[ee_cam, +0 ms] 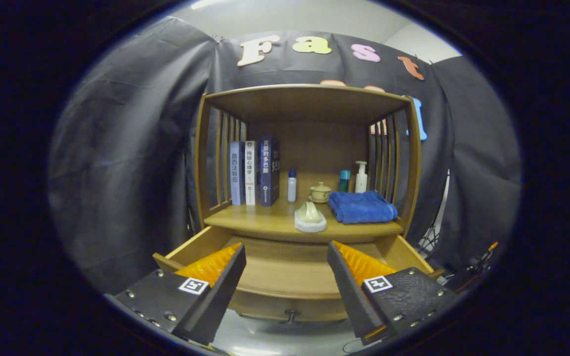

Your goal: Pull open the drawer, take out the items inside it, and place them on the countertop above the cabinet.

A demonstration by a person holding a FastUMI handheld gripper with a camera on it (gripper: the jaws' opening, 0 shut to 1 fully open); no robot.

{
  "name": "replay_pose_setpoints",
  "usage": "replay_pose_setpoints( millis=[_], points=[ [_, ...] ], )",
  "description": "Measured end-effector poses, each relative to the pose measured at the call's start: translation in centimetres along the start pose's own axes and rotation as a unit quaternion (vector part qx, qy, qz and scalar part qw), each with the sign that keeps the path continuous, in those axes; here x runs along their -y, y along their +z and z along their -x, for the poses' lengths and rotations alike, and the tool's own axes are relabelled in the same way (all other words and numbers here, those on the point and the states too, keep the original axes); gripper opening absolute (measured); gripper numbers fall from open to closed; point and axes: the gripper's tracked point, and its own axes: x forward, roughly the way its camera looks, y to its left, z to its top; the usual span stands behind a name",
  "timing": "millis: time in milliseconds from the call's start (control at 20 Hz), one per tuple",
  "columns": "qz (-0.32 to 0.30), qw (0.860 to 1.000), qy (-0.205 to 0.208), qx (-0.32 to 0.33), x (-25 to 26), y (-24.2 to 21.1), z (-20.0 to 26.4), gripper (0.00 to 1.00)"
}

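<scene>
While the gripper (285,269) hung with fingers spread wide and empty, the drawer (285,277) stood pulled open below them. Beyond, the countertop (265,220) carried books (255,170), a blue towel (361,206) and a pale item (310,217); the fingers hid the drawer's corners.

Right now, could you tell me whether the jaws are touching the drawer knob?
Apart. The gripper view shows the gripper open, and the drawer knob sits below and between its jaws with clear gaps.
</scene>
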Motion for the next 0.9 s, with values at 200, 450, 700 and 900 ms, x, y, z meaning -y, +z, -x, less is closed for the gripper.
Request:
replay_pose_setpoints(
  millis=[200, 450, 700, 900],
  points=[
    [-0.019, 1.000, -0.014, -0.012, 0.5, -4.6, 1.1, 0.98],
    [-0.046, 0.997, -0.036, -0.040, 1.9, -10.6, 1.3, 0.99],
    [-0.041, 0.997, -0.030, -0.064, 1.2, -14.5, 0.4, 1.00],
    [-0.032, 0.996, -0.026, -0.075, 0.5, -16.1, -1.6, 1.00]
  ],
)
